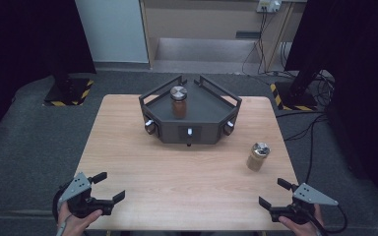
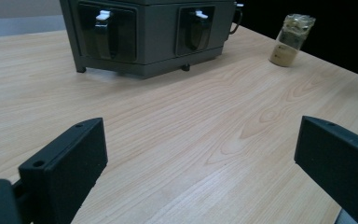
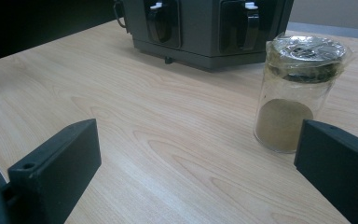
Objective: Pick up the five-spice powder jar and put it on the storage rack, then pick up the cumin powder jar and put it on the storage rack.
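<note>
Both tongs, left (image 1: 107, 186) and right (image 1: 270, 192), gape empty. The near jar (image 3: 292, 93) stands free; a clumsy right approach could topple it off the worktop (image 1: 177, 167).

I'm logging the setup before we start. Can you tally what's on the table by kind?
Jars of brown powder: 2, one on the table and one on the rack
Dark rack: 1
Grippers, both with jaws open: 2, left and right
Total: 5
</note>
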Motion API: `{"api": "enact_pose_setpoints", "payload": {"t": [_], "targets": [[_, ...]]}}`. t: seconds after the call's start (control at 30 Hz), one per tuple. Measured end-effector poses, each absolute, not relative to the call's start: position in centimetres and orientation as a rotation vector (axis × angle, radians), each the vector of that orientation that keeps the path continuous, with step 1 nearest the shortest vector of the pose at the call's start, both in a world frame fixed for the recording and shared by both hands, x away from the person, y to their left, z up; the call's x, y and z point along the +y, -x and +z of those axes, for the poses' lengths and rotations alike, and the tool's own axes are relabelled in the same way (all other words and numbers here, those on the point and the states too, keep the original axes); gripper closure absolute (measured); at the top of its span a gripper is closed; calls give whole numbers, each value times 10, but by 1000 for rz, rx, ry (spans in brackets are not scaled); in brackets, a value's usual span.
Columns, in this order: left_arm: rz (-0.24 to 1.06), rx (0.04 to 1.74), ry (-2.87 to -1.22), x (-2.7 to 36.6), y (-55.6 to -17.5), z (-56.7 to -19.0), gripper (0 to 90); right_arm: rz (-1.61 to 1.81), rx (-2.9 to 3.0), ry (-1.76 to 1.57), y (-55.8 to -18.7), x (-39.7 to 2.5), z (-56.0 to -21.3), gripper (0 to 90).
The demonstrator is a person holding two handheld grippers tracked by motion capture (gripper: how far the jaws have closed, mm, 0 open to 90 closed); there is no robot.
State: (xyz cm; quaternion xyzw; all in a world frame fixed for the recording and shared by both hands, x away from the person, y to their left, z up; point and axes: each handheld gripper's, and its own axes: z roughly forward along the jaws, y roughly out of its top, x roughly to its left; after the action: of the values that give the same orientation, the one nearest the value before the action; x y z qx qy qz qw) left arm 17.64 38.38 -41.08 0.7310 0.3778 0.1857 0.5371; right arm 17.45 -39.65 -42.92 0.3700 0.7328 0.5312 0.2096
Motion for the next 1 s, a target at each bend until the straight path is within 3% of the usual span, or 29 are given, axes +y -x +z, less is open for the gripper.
{"api": "enact_pose_setpoints", "payload": {"t": [1.0], "targets": [[446,888,-1741,387,-176,-412,12,1459,2011,-1056,-170,-400,-422,9]]}}
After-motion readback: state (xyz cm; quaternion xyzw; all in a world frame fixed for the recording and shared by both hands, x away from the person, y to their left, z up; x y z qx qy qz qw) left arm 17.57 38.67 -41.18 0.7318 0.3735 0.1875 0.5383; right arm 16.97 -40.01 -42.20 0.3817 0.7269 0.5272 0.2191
